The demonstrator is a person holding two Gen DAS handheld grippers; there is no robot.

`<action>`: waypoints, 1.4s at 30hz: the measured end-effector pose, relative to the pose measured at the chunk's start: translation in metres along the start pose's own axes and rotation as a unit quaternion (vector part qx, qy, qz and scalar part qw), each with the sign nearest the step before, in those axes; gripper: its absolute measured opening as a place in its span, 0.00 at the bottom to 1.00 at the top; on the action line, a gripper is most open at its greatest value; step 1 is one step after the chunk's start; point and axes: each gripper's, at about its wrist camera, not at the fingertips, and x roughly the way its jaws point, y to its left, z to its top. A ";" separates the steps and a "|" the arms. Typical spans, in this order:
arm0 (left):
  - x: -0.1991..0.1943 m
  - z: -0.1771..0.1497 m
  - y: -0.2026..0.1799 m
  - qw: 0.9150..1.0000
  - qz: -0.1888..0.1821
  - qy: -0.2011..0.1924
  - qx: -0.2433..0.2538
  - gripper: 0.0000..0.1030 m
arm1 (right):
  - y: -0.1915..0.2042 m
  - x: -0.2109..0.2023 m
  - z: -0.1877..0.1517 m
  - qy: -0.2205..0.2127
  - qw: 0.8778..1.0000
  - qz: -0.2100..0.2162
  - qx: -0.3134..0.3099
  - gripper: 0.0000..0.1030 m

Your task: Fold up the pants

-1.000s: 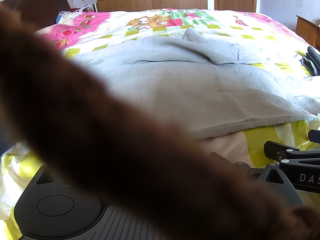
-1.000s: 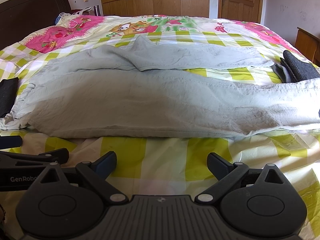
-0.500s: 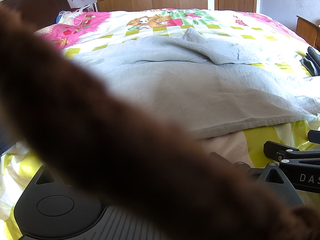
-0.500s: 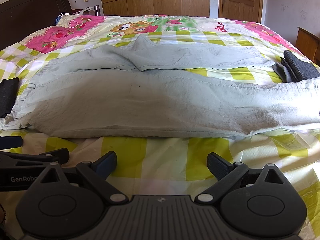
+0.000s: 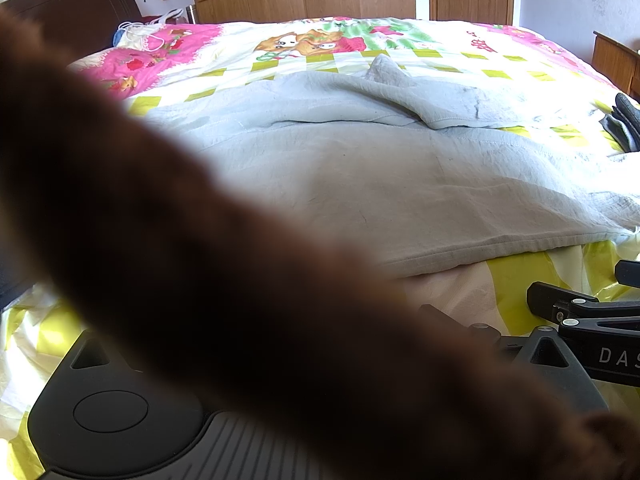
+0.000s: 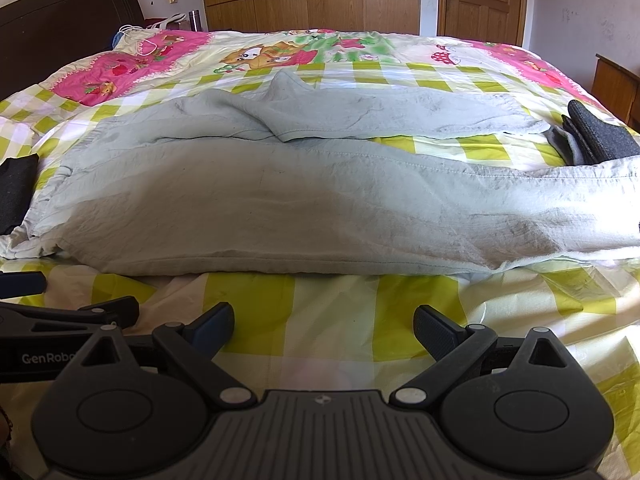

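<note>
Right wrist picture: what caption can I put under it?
Open right hand-held gripper waits above the checked bedspread, facing pale grey pants spread flat.

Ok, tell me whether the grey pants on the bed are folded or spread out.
Spread out. The pants lie lengthwise across the bedspread, waistband left, both legs separate, far leg rumpled. No fold made yet.

Bed (image 6: 340,344) (checked cover) under pants (image 6: 280,208)

The pants (image 6: 304,200) are pale grey-green. The bedcover (image 6: 332,304) is checked yellow-green and white, with pink cartoon panels. Dark grey folded clothes (image 6: 600,136) lie right.
</note>
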 end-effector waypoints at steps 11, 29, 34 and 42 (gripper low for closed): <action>0.000 -0.001 0.000 1.000 -0.001 0.001 -0.001 1.00 | 0.000 0.000 0.000 0.002 1.000 0.003 0.000 1.00; 0.001 -0.003 0.000 1.000 -0.002 0.001 -0.001 0.99 | 0.001 -0.001 0.002 0.001 1.000 0.004 -0.002 1.00; 0.001 -0.002 0.001 1.000 -0.002 0.001 -0.001 0.99 | 0.001 -0.001 0.003 0.000 1.000 0.004 -0.005 1.00; -0.005 0.002 0.007 1.000 -0.008 -0.006 -0.009 0.99 | 0.006 -0.010 0.008 -0.018 1.000 0.005 -0.020 0.98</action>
